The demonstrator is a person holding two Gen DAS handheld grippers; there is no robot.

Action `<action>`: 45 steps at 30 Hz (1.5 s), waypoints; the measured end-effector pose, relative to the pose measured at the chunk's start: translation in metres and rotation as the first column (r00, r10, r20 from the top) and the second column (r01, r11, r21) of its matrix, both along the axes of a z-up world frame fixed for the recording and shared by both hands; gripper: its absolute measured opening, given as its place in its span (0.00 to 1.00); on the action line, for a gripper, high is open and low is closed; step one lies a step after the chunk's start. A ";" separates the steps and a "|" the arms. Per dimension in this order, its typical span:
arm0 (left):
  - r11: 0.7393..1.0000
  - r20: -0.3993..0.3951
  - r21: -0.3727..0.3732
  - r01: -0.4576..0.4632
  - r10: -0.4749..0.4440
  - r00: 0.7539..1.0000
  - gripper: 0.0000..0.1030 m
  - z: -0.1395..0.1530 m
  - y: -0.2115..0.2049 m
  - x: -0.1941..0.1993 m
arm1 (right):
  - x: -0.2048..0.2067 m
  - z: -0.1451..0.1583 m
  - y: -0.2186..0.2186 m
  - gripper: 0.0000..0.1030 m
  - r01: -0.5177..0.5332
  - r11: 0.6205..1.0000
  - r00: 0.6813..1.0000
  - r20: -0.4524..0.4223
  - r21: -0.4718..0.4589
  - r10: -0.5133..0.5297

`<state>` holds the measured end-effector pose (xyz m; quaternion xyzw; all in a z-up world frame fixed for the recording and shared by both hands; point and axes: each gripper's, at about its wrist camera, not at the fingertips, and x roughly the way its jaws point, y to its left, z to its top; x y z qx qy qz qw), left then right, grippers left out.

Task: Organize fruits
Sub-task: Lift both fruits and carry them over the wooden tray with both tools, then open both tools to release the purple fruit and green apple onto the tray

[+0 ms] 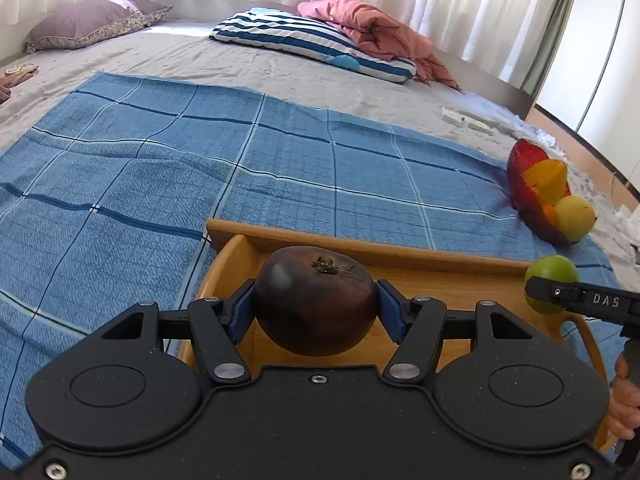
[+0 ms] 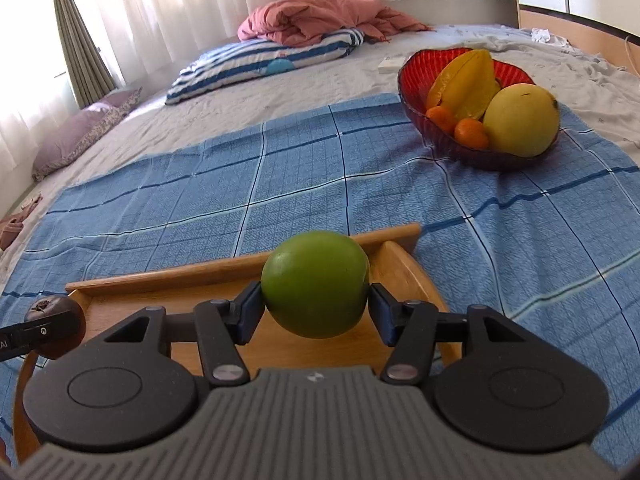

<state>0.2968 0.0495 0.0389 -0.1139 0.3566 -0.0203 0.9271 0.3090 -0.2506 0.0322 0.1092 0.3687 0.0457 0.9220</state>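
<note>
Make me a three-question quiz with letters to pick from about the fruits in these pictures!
1. Where is the red bowl? A on the blue checked cloth B on a pillow C in the wooden tray
2. How many small orange fruits are in the bowl? A five B two C none
3. What is the right gripper doing? A hanging empty B gripping a banana C gripping the green fruit

Answers: 1 A, the bowl stands on the cloth. 2 B, two sit beside the starfruit. 3 C, the fingers press both its sides.

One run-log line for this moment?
left gripper: shut on dark fruit | right gripper: shut on green fruit | both over tray
</note>
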 end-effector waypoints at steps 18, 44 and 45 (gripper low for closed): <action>1.000 -0.043 0.012 -0.016 0.016 0.999 0.59 -0.014 -0.005 0.019 | 0.019 -0.010 0.001 0.58 0.033 0.999 0.999 -0.043 -0.023 -0.034; 0.999 -0.060 -0.011 -0.039 0.038 0.997 0.61 -0.014 -0.004 0.024 | 0.026 -0.010 -0.008 0.63 0.044 0.998 0.996 -0.076 0.038 -0.041; 0.999 -0.060 -0.010 -0.037 0.037 0.997 0.63 -0.013 -0.005 0.024 | 0.026 -0.010 -0.008 0.63 0.047 0.998 0.996 -0.078 0.038 -0.044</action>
